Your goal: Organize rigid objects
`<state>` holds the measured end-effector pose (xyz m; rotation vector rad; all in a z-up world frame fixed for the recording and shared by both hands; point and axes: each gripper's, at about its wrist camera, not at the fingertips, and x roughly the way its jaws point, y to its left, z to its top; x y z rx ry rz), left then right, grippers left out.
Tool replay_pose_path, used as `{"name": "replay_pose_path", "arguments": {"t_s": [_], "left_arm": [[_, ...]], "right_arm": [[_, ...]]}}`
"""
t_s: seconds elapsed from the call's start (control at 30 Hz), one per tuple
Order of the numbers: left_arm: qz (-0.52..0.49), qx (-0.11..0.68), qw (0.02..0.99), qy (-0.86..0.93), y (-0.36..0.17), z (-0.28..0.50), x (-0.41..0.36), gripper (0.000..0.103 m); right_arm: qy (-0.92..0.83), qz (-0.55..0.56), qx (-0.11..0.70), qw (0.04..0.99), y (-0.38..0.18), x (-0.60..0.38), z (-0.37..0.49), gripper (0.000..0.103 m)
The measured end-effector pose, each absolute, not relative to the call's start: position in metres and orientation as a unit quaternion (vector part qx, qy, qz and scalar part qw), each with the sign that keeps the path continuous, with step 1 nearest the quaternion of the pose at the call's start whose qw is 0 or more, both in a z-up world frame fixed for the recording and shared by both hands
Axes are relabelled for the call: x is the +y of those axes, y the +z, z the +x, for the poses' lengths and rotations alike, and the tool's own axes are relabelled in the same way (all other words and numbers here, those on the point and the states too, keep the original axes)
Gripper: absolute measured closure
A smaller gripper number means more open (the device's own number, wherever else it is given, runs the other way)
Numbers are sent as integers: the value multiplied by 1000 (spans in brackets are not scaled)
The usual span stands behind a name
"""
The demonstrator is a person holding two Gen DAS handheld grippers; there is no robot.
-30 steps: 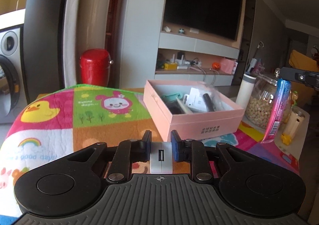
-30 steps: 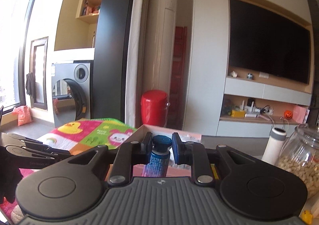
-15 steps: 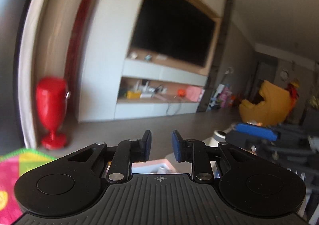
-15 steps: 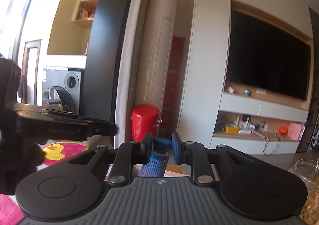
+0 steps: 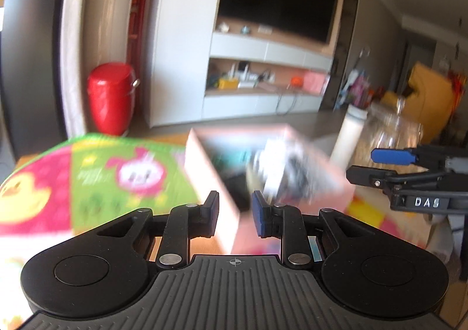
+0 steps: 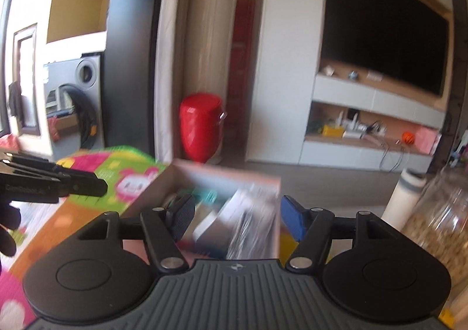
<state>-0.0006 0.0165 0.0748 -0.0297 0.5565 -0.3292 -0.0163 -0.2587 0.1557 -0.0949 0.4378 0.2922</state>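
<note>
A pink open box (image 5: 204, 166) (image 6: 146, 198) sits on the colourful mat, its contents smeared by motion blur. My left gripper (image 5: 235, 208) hovers just before the box's near corner. Its jaws stand a narrow gap apart with nothing between them. From the right wrist view, the left gripper (image 6: 87, 183) pokes in from the left, a dark glove behind it. My right gripper (image 6: 237, 210) hangs over the box's near edge. Its jaws are opening wide and nothing is between them. The right gripper (image 5: 362, 166) also shows at the right of the left wrist view.
A cartoon-print play mat (image 5: 96, 172) covers the table. A white bottle (image 5: 348, 137) and a glass jar of nuts (image 6: 438, 227) stand right of the box. A red bin (image 6: 200, 125) stands on the floor beyond, near a TV cabinet (image 6: 365, 131).
The right gripper's jaws have spread and the blue-capped bottle is gone from them. The white adapter left the left gripper, whose view swung up, then back down to the box.
</note>
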Motion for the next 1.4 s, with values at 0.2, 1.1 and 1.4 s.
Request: {"name": "replay_pose_path", "arguments": {"t_s": [0.2,1.1,1.4], "left_arm": [[7,338,937,-91,35,-29,21,76],[10,314,948,-43,-5,-26,-18,54],[10,314,948,-41,-5,-27,-18,53]], "right_arm": [[167,-1,312,935,105,-241,-41,29],[58,10,350,935,50,-221,-30,0],[74,11,333,940,48,-227,-38,0]]}}
